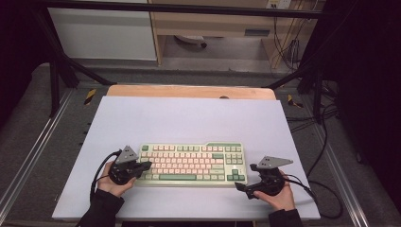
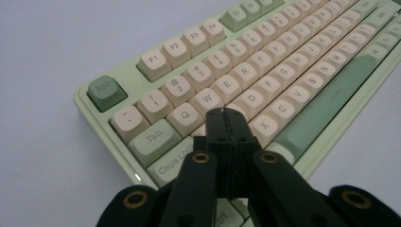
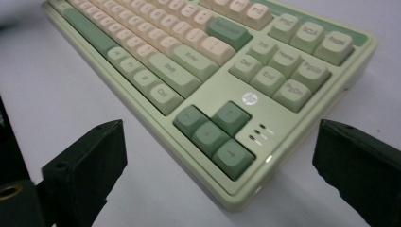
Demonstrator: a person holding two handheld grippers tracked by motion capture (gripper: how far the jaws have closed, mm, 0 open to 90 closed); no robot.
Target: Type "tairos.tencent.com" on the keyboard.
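Keyboard, green and cream, lying flat on the tabletop near its front edge, midway between the side edges. My left gripper has its jaws pressed together, tips over the keys at the keyboard's left end. My right gripper holds its jaws wide, flanking the keyboard's front right corner without touching it.

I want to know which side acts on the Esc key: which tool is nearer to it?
Left. The left tool sits shut over the keys just below the Esc key; the right tool hangs open off the keyboard's opposite corner.
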